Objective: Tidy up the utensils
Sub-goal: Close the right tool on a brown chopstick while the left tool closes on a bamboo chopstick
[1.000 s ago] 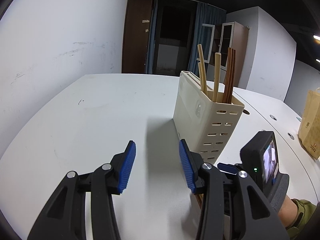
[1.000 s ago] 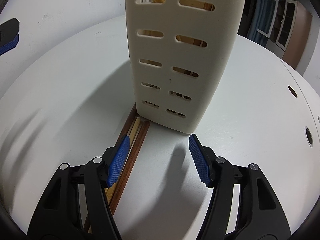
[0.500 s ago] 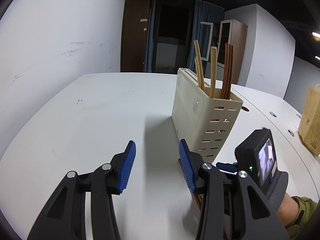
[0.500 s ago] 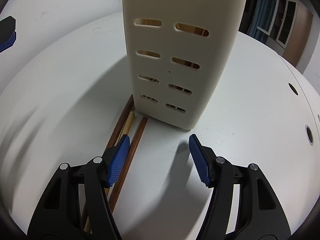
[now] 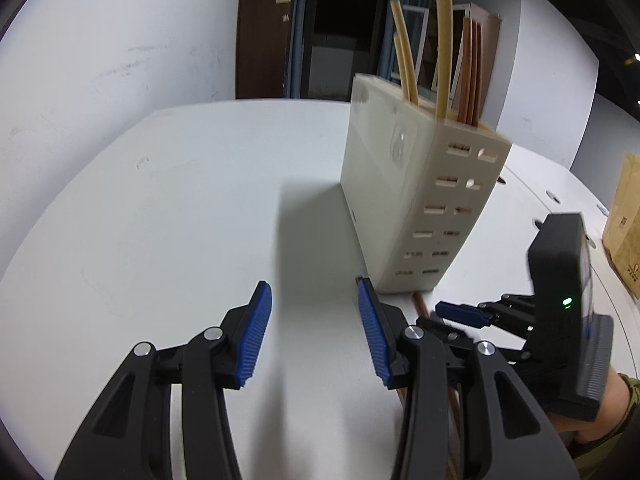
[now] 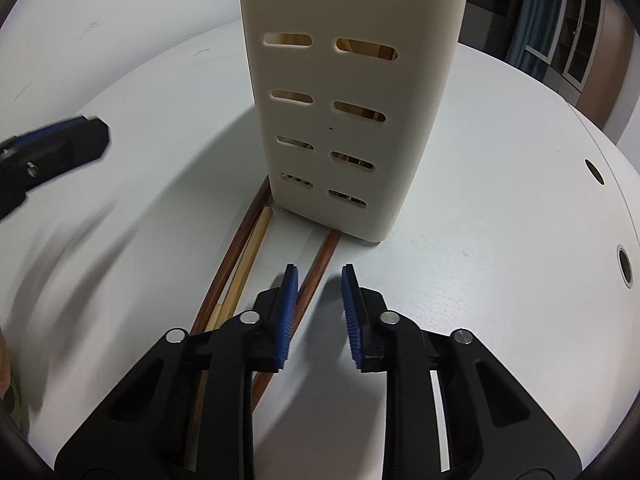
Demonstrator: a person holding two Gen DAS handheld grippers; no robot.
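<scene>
A cream slotted utensil holder [image 5: 404,196] [image 6: 352,92] stands on the white table, with several light and dark chopsticks upright in it [image 5: 444,52]. Loose chopsticks lie on the table at its foot: a dark one [image 6: 236,256], a light one [image 6: 250,260] and a separate dark one [image 6: 316,272]. My right gripper [image 6: 318,280] is low over that separate dark chopstick, jaws partly closed, a gap still between them, nothing held. My left gripper [image 5: 314,328] is open and empty above the table, left of the holder. The right gripper also shows in the left wrist view [image 5: 472,314].
A brown paper bag [image 5: 624,224] stands at the right edge of the table. Cable holes [image 6: 624,266] are in the table to the right. A white wall is at the left, dark cabinets and curtain behind.
My right gripper's jaws have narrowed a lot and now straddle the separate dark chopstick. My left gripper has moved closer to the holder and right gripper.
</scene>
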